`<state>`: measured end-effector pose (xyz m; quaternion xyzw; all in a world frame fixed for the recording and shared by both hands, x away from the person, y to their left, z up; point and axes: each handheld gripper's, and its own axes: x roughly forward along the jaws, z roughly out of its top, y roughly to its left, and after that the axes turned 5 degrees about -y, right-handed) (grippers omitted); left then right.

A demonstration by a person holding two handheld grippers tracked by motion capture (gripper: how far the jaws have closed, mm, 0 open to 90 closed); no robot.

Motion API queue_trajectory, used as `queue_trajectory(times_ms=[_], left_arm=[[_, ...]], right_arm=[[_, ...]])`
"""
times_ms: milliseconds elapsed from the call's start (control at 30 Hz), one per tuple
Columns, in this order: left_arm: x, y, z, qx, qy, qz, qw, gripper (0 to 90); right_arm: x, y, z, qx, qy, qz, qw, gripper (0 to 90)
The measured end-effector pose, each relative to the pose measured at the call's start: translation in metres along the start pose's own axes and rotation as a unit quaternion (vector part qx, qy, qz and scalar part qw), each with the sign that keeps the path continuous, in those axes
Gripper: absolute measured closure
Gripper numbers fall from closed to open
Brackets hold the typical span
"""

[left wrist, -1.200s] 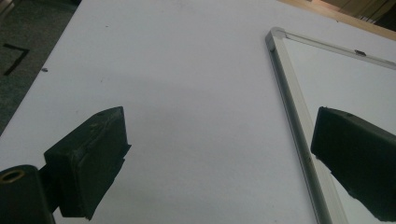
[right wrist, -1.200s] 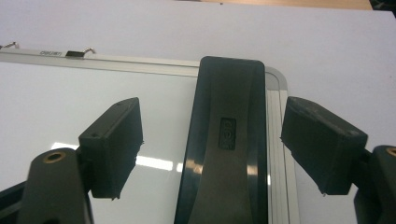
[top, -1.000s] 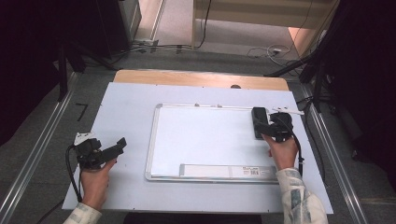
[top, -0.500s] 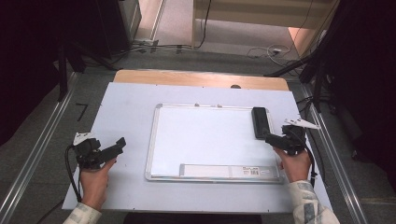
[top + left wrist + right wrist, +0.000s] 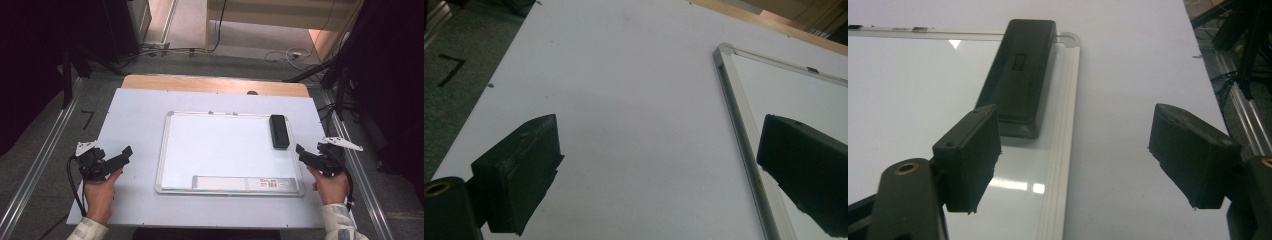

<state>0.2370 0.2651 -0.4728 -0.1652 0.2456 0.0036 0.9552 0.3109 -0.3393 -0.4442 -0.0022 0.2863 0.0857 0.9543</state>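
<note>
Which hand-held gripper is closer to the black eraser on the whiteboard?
Right. The right hand-held gripper sits just past the whiteboard's right edge, beside and slightly nearer than the black eraser. The left hand-held gripper is across the board, off its left edge.

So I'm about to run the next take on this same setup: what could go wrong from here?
1. The eraser lies at the whiteboard's right edge, close to the frame; a sideways nudge might push it onto the table.
2. The right tool sits open beside that edge, and swinging back in it may catch the frame and shift the board.
3. The left tool rests open, well away from the board, so it likely cannot steady it.
</note>
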Motion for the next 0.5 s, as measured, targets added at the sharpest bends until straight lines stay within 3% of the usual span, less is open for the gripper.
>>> queue_trajectory(times_ms=[500], left_arm=[[0.000,0.001,0.001,0.001,-0.004,0.003,1.0000,4.2]], right_arm=[[-0.016,-0.029,-0.017,0.023,0.004,-0.032,0.9992,18.9]])
